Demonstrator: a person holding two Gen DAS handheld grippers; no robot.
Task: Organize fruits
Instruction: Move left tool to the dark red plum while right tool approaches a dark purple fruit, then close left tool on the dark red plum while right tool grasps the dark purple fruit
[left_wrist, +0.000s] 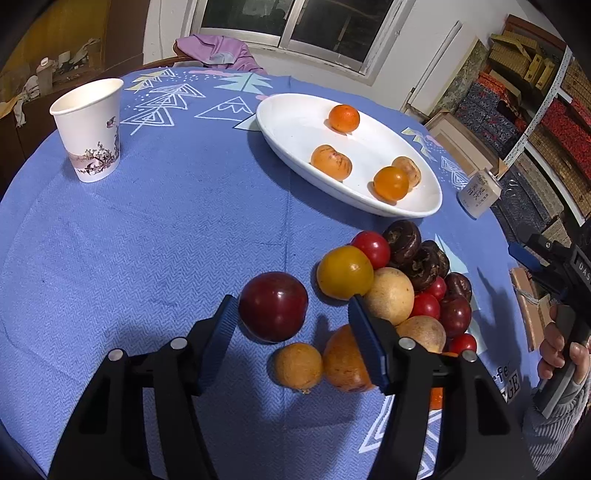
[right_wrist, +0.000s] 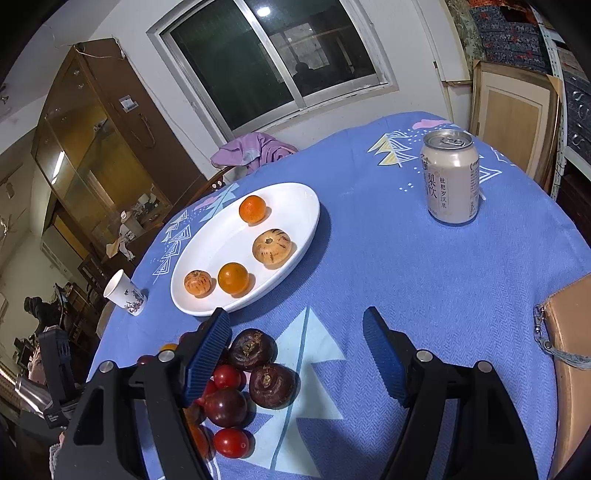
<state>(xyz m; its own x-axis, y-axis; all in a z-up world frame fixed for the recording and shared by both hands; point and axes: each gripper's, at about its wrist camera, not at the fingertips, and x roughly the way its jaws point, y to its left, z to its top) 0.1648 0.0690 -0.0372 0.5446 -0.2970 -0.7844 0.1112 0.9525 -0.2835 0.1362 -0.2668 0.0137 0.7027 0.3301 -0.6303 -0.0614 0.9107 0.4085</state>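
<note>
A white oval plate (left_wrist: 295, 114) (right_wrist: 295, 206) holds several orange fruits on the blue tablecloth. A heap of loose fruit lies near me: a dark red plum (left_wrist: 273, 305), a yellow-orange tomato (left_wrist: 344, 272), red cherry tomatoes (left_wrist: 372, 248), brown water chestnuts (left_wrist: 402, 240) (right_wrist: 252, 349), pale round fruits (left_wrist: 389, 295) and small orange fruits (left_wrist: 298, 365). My left gripper (left_wrist: 291, 314) is open, its jaws either side of the plum and just above the cloth. My right gripper (right_wrist: 295, 334) is open and empty, to the right of the heap.
A paper cup (left_wrist: 90, 129) (right_wrist: 123, 292) stands at the table's left. A drink can (right_wrist: 451, 177) (left_wrist: 478, 194) stands at the right. A brown bag (right_wrist: 569, 354) sits at the right edge. A chair with purple cloth (left_wrist: 218, 48) is behind the table.
</note>
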